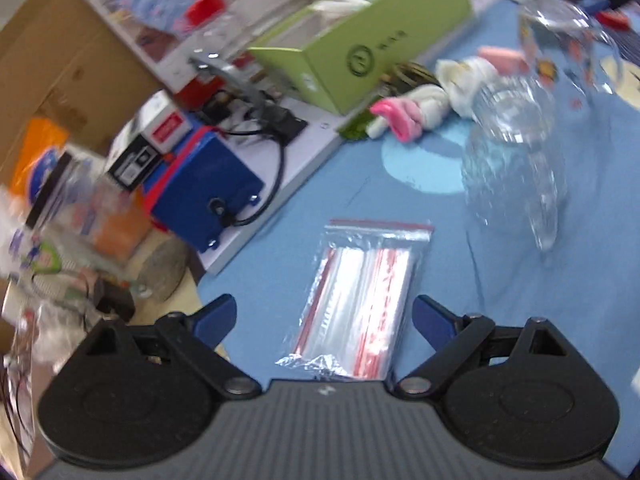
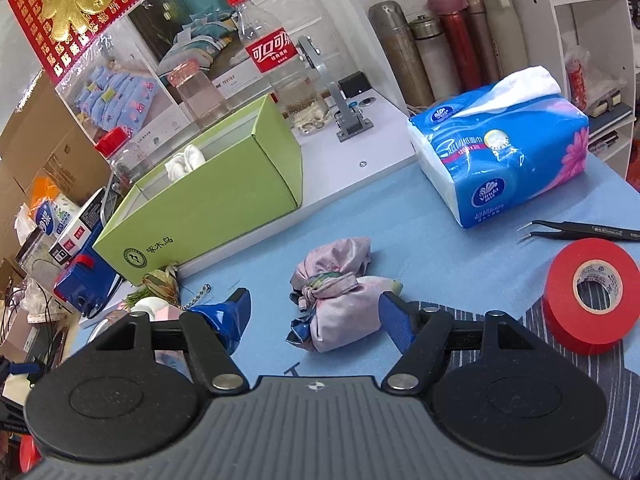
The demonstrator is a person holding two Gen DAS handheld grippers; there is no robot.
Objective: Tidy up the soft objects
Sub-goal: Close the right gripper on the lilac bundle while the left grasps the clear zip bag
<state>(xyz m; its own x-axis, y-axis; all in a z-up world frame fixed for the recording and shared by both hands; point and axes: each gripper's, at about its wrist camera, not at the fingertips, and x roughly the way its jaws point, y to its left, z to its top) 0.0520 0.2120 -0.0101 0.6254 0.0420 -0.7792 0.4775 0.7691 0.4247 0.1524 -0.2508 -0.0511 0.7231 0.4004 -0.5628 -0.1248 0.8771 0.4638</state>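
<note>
Right hand-held gripper (image 2: 314, 316) gapes around knotted cloth bundle (image 2: 334, 292) on blue tablecloth (image 2: 420, 240).

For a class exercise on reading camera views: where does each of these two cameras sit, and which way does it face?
Left wrist: on the left gripper, looking along its open fingers at a pack of zip bags on the blue mat.
Right wrist: on the right gripper, open fingers either side of a knotted pink cloth bundle.
Shared: the green box.

Cloth bundle (image 2: 334, 292) lies before box (image 2: 208, 208), left of tape (image 2: 588, 300).
</note>
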